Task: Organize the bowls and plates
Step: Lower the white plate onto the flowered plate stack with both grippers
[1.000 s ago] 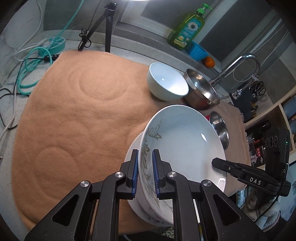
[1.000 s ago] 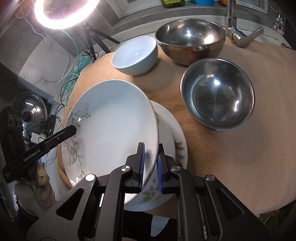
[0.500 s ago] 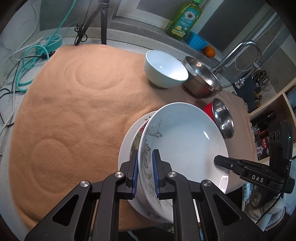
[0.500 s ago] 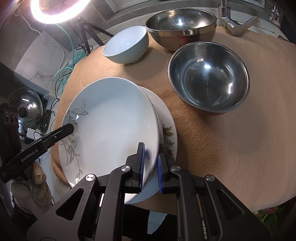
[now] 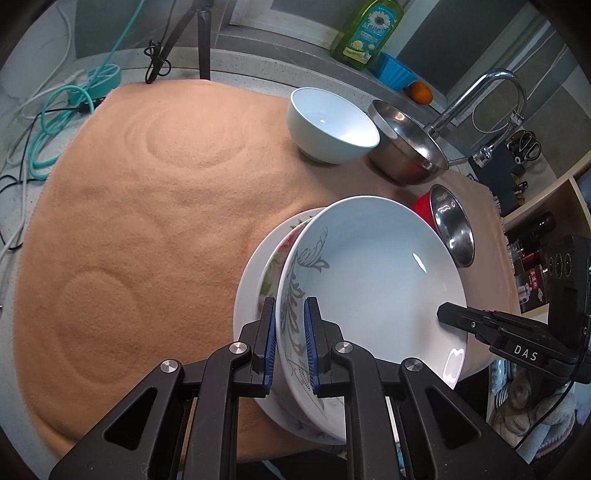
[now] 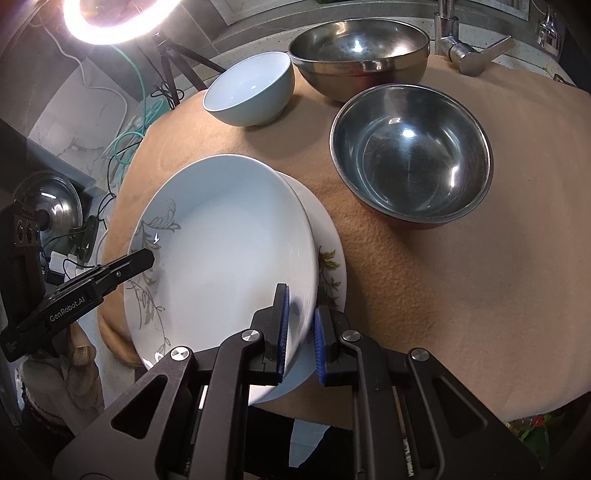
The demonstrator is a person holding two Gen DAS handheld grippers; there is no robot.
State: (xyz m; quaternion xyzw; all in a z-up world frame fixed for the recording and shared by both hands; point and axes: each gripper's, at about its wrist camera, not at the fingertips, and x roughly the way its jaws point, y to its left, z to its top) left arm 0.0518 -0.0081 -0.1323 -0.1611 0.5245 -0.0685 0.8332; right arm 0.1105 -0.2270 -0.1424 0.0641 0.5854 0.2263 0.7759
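A white deep plate with a grey leaf pattern (image 5: 369,288) (image 6: 225,254) is held by both grippers. My left gripper (image 5: 290,343) is shut on its left rim. My right gripper (image 6: 299,328) is shut on its right rim. The plate sits just above or on a floral plate (image 5: 258,280) (image 6: 328,258) lying on the tan mat; I cannot tell if they touch. A light blue bowl (image 5: 332,127) (image 6: 251,90), a large steel bowl (image 5: 406,147) (image 6: 358,55) and a steel bowl with a red outside (image 5: 450,221) (image 6: 410,155) stand beyond.
The tan mat (image 5: 147,206) covers the counter. A tap (image 5: 480,96), dish soap bottle (image 5: 369,29), blue cup (image 5: 395,70) and orange (image 5: 421,92) are at the back. Cables (image 5: 55,110) and a tripod (image 5: 184,37) lie left. A ring light (image 6: 118,18) glows.
Both grippers have lowered the leaf-pattern plate toward the floral plate, and it has levelled out. Both stay shut on its rim.
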